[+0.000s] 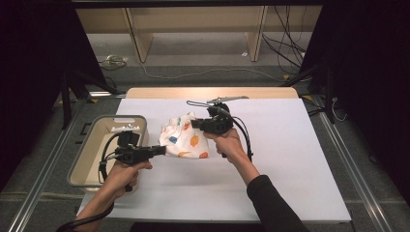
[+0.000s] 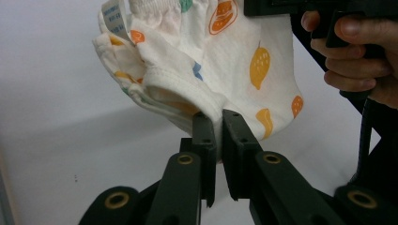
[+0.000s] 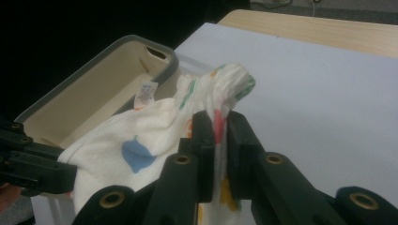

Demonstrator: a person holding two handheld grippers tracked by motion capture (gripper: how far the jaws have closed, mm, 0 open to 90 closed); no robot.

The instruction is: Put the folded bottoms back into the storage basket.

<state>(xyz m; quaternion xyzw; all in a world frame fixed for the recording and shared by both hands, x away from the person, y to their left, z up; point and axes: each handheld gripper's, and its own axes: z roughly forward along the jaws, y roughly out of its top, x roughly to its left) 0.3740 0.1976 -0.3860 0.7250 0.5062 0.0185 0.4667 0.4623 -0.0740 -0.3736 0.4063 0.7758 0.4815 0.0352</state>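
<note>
A small white garment (image 1: 186, 139) printed with orange, blue and green shapes hangs stretched between my two grippers above the white table sheet (image 1: 290, 159). My left gripper (image 1: 162, 150) is shut on its near-left edge; in the left gripper view the cloth (image 2: 220, 61) is pinched between the black jaws of that gripper (image 2: 219, 123). My right gripper (image 1: 194, 123) is shut on the gathered waistband at the far side; in the right gripper view the bunched fabric (image 3: 220, 89) stands up from the jaws of that gripper (image 3: 218, 122). A white label (image 3: 146, 93) hangs from the garment.
A beige bin with a grey rim (image 1: 92, 140) sits at the left edge of the sheet, just left of the garment, also seen as the bin (image 3: 94, 93). The wooden table edge (image 1: 212, 92) runs along the far side. Cables lie on the floor beyond.
</note>
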